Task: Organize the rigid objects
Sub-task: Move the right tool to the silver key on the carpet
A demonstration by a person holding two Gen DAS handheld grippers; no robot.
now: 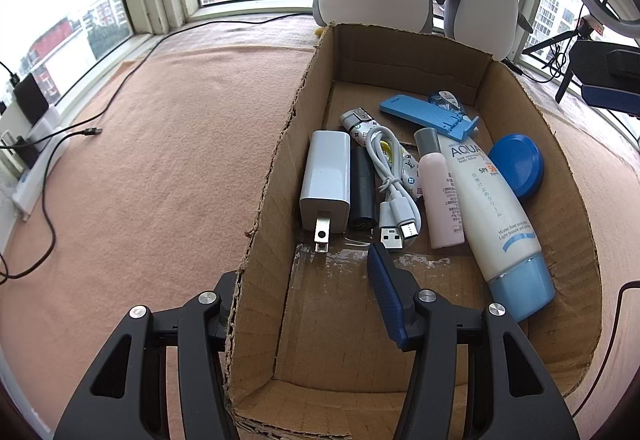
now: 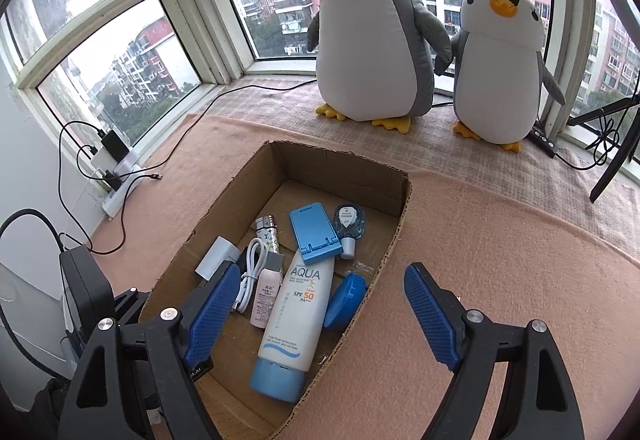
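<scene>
Two pairs of tongs hang at the cardboard box (image 2: pixel 396 208), both spread wide and carrying nothing. The left tongs (image 1: pixel 304 296) straddle the box's left wall, one finger outside it and one inside, near the charger (image 1: pixel 326 180). The right tongs (image 2: pixel 320 312) sit higher, over the near right side of the box.

All the goods appear already inside: the charger, a dark cylinder (image 1: pixel 362 188), a white cable (image 1: pixel 390 184), a patterned tube (image 1: pixel 360 124), a pink bottle (image 1: pixel 440 196), a sunscreen tube (image 1: pixel 500 216), a blue phone stand (image 1: pixel 428 116), a round blue tin (image 1: pixel 518 164) and a small clear bottle (image 1: pixel 446 100). The blanket-covered worktop (image 1: pixel 160 160) around the box shows no loose item, so the job looks close to finished.

Risks from here, as I judge them:
- The straddling left finger could catch the torn wall on withdrawal and drag or tip the light box.
- Closing on that wall by mistake would crush the cardboard.
- The phone stand rests across the sunscreen tube's top; a nudge could slide it off.
- The looped cable may snag a finger reaching in.
- A stray black cable (image 1: pixel 92 130) lies on the blanket, well apart.
</scene>
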